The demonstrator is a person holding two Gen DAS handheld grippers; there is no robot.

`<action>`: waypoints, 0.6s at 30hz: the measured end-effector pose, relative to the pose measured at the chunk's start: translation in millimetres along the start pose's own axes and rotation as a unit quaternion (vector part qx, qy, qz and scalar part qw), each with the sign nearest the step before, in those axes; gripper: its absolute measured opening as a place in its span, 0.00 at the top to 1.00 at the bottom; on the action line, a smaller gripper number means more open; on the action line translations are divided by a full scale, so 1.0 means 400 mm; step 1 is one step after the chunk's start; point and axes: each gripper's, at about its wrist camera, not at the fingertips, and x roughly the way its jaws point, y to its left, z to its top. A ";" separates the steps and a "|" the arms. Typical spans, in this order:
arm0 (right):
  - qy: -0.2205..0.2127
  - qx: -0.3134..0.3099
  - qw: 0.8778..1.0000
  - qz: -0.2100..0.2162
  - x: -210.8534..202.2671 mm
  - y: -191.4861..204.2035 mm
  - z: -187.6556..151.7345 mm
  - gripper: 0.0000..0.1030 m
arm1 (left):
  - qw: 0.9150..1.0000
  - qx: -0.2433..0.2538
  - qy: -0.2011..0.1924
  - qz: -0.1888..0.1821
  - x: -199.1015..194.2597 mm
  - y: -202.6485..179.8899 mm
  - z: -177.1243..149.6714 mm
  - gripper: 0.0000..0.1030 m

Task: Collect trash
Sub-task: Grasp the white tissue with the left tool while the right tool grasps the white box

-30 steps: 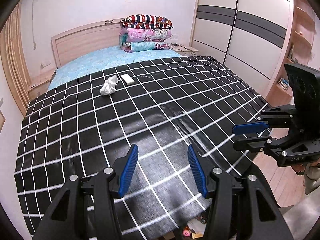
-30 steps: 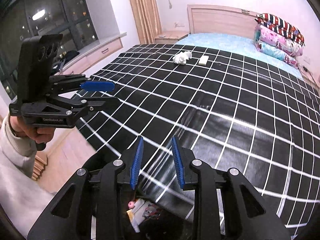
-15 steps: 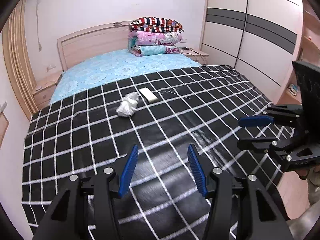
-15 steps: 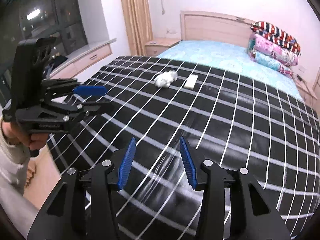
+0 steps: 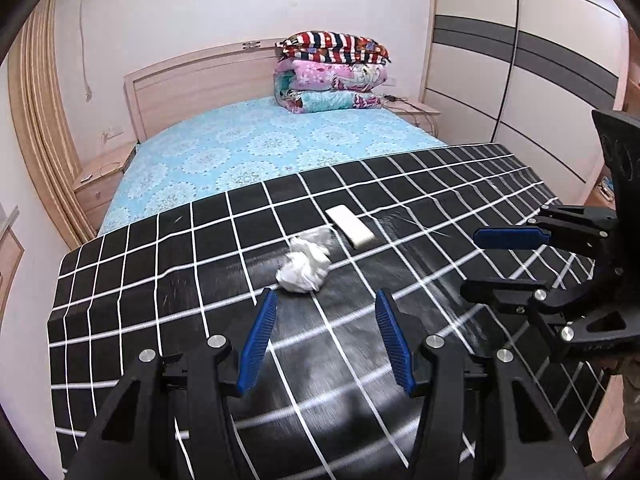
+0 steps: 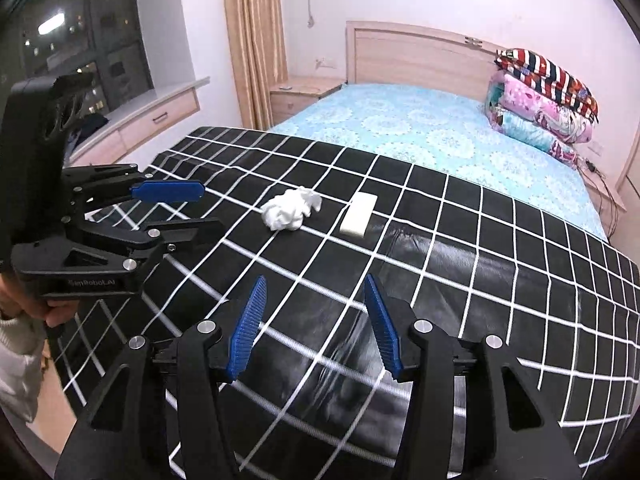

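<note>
A crumpled white tissue (image 5: 305, 261) lies on the black checked bed cover (image 5: 160, 280), with a flat white packet (image 5: 349, 225) just beyond it to the right. My left gripper (image 5: 326, 304) is open and empty, hovering just short of the tissue. My right gripper (image 6: 316, 292) is open and empty, above the cover; the tissue (image 6: 291, 208) and packet (image 6: 359, 214) lie ahead of it. Each gripper also shows in the other's view, the right one (image 5: 496, 264) and the left one (image 6: 188, 208), both open.
A blue patterned sheet (image 5: 260, 148) covers the far half of the bed. Folded quilts (image 5: 332, 74) are stacked at the headboard. Nightstands (image 6: 300, 94) flank the bed. A wardrobe (image 5: 540, 80) stands at the right, a window bench (image 6: 152, 120) at the left.
Both grippers have moved forward over the bed toward the tissue and packet, which now appear much closer. The right gripper's jaws have opened wider.
</note>
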 end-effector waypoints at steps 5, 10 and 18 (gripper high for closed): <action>0.012 0.014 1.000 -0.008 0.062 -0.009 0.028 0.51 | 1.000 0.003 0.013 -0.001 0.062 0.022 0.025 0.52; 0.019 0.023 0.999 -0.017 0.120 -0.026 0.056 0.51 | 1.000 0.003 0.024 -0.002 0.112 0.041 0.039 0.52; 0.037 0.031 0.998 -0.037 0.207 -0.050 0.087 0.51 | 0.999 0.004 0.041 -0.008 0.169 0.060 0.035 0.52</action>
